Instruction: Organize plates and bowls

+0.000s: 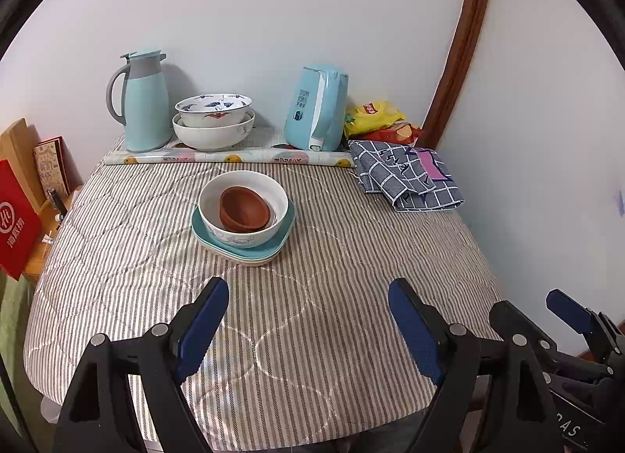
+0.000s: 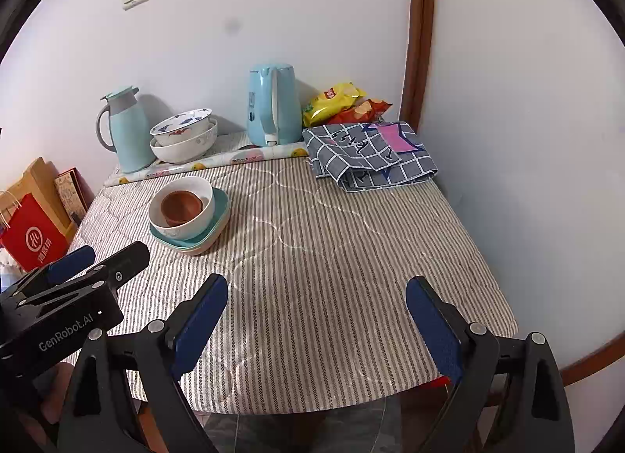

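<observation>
Beyond both tongs — left (image 1: 308,296) and right (image 2: 316,295), gaping (nothing held) — sits the bowl stack (image 1: 243,213).

Brown bowl (image 1: 245,209) nested in white bowl (image 1: 243,214), on stacked teal plates (image 1: 250,248), mid-table.

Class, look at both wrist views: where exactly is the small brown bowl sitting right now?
The brown bowl sits inside the white bowl on the stacked plates, mid-table in the left view, in front of the two nested bowls.
</observation>
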`<move>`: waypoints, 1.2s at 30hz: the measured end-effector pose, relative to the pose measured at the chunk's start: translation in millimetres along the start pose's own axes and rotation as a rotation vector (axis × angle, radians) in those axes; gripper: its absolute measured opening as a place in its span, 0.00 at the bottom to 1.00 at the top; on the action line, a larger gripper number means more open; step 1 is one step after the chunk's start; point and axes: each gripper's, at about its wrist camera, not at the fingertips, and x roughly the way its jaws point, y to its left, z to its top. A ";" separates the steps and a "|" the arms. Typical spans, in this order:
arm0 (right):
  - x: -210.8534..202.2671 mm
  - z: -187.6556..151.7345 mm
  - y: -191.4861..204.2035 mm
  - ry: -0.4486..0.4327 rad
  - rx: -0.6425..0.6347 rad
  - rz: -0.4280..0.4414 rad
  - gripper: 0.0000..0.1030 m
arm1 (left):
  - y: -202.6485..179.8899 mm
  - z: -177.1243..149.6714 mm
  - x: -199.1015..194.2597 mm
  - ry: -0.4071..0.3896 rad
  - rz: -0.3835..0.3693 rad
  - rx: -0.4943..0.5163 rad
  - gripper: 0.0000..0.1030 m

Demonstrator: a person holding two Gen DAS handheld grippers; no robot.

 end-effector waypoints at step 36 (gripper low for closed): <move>-5.0 -1.3 -0.5 -0.009 0.000 0.002 0.89 | 2.4 -2.5 -2.0 0.002 -0.001 -0.007 0.81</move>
